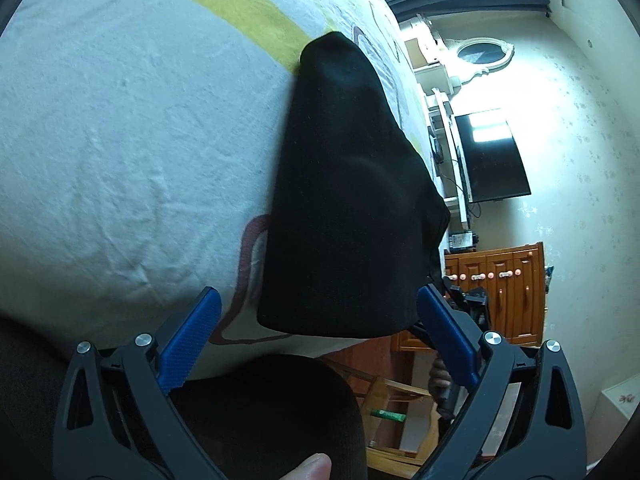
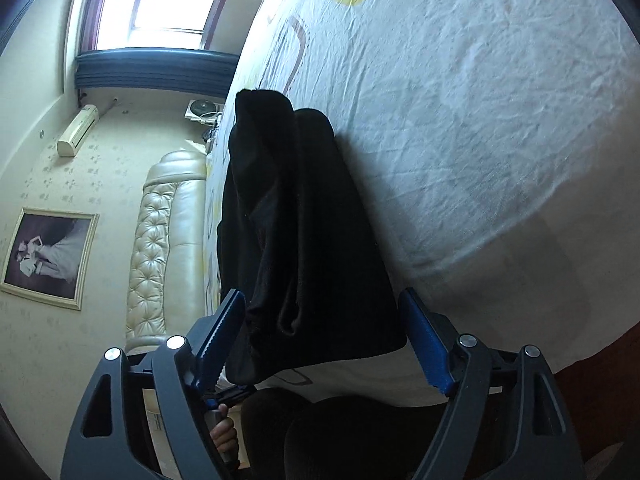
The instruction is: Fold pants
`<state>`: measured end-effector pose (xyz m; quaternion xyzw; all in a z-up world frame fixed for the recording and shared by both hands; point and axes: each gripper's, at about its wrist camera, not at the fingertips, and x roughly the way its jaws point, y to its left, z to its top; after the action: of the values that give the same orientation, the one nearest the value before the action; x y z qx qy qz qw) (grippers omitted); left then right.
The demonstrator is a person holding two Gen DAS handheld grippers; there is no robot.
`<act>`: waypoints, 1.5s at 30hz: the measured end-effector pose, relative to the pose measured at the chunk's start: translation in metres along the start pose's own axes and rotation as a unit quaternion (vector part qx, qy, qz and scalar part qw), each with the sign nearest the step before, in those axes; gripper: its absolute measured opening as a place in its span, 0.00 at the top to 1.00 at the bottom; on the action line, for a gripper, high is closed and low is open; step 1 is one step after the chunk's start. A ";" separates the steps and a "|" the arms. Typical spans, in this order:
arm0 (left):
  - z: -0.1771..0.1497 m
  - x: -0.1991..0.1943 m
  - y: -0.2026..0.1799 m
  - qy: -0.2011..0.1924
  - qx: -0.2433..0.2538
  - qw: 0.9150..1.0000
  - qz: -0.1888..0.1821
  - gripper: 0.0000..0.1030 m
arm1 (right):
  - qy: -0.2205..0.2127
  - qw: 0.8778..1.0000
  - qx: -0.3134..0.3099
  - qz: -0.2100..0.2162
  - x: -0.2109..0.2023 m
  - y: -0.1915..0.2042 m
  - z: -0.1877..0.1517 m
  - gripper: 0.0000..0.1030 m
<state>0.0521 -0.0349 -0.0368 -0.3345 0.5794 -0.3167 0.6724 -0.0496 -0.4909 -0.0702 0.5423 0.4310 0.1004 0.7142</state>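
Note:
Black pants (image 1: pixel 344 200) lie folded lengthwise on the bed, running away from me; they also show in the right wrist view (image 2: pixel 304 240). My left gripper (image 1: pixel 320 308) is open, its blue pads (image 1: pixel 192 340) spread either side of the pants' near end, above the bed edge. My right gripper (image 2: pixel 320 320) is open too, its jaws straddling the same near end, where the cloth bunches in loose folds (image 2: pixel 280 320). Neither gripper holds the cloth. The other gripper's tip shows at the right of the left wrist view (image 1: pixel 468 300).
The bed sheet (image 1: pixel 120 140) is white with yellow and brown patterns. A padded cream headboard (image 2: pixel 160 240) stands at one end. A wooden cabinet (image 1: pixel 500 288), a dark screen (image 1: pixel 492 156) and a wooden chair (image 1: pixel 400 412) stand beside the bed. My dark-clothed legs (image 2: pixel 360 432) are below.

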 end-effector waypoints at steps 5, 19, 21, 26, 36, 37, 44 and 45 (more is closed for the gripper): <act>0.000 0.015 0.002 0.005 -0.021 1.000 -0.014 0.05 | -0.005 1.000 -0.010 -0.006 0.005 0.005 -0.001 0.20; 0.004 0.023 0.023 -0.023 -0.062 0.993 -0.095 0.03 | -0.007 0.998 -0.044 -0.035 0.004 -0.002 -0.007 0.48; 0.005 0.024 0.019 -0.013 -0.052 0.995 -0.084 0.02 | -0.008 0.998 -0.043 -0.032 0.003 -0.003 -0.007 0.48; 0.010 0.023 0.010 -0.002 -0.072 0.996 -0.051 0.10 | -0.009 0.999 -0.043 -0.026 0.000 -0.007 -0.006 0.48; 0.003 0.022 0.013 -0.021 -0.022 1.000 0.000 0.68 | -0.002 0.998 -0.056 -0.019 0.000 -0.006 -0.005 0.55; 0.004 0.023 0.013 -0.022 -0.014 1.000 -0.001 0.67 | -0.004 0.999 -0.053 -0.013 0.000 -0.008 -0.004 0.54; 0.010 -0.011 0.004 -0.043 0.047 0.997 -0.035 0.28 | -0.011 0.993 -0.111 -0.044 -0.023 0.015 0.009 0.32; 0.014 -0.017 0.002 -0.049 0.059 0.996 -0.034 0.25 | -0.024 0.990 -0.128 -0.052 -0.029 0.022 0.013 0.30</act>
<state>0.0643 -0.0184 -0.0273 -0.3291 0.5145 -0.3561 0.7073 -0.0512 -0.5093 -0.0362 0.4254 0.4255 0.1042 0.7919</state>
